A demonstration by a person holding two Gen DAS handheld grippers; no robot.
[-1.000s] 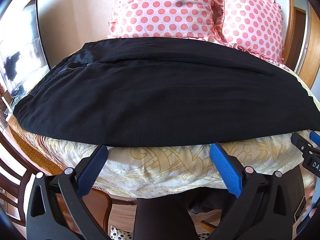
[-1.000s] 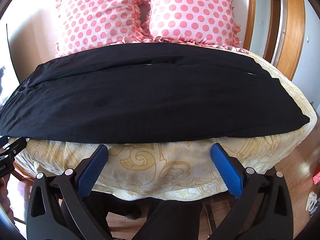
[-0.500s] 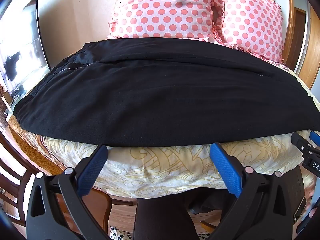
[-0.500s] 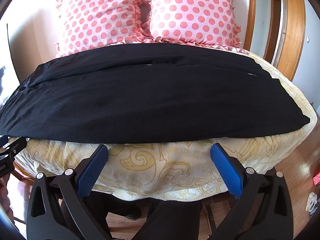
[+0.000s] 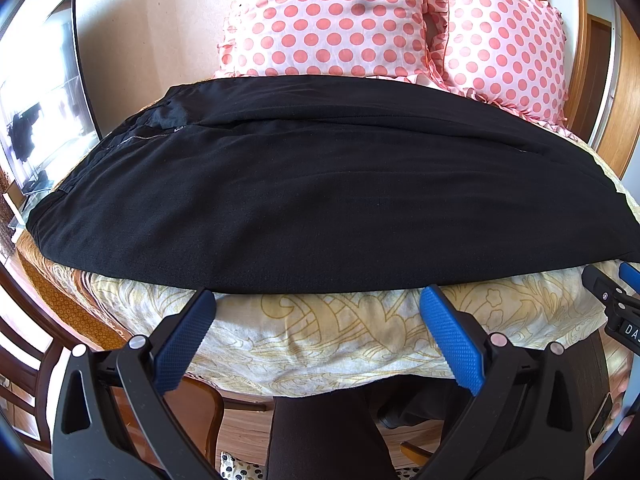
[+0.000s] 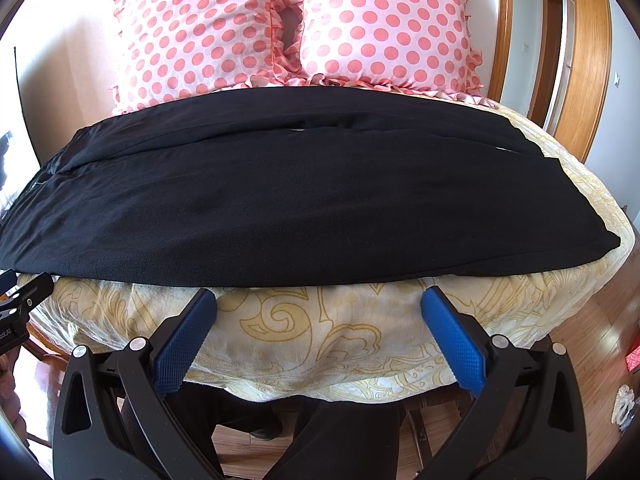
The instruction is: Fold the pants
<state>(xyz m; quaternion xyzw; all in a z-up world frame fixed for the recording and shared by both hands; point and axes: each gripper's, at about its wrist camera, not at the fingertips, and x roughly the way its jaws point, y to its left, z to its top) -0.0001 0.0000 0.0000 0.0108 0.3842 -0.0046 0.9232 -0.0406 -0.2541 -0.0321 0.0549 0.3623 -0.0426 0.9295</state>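
Note:
Black pants (image 5: 304,200) lie spread lengthwise across the bed, waistband with a zip at the left, leg hems at the right; they also show in the right wrist view (image 6: 288,200). My left gripper (image 5: 318,304) is open and empty, hovering just before the pants' near edge above the bed's front side. My right gripper (image 6: 318,304) is open and empty, likewise just short of the near edge, further to the right. The right gripper's tip shows at the right edge of the left wrist view (image 5: 616,300).
A yellow patterned bedspread (image 6: 344,328) covers the bed. Two pink polka-dot pillows (image 6: 288,28) lean at the back. A wooden chair (image 5: 24,352) stands at the left, a wooden door frame (image 6: 588,40) at the right. The person's dark legs (image 6: 328,440) are below.

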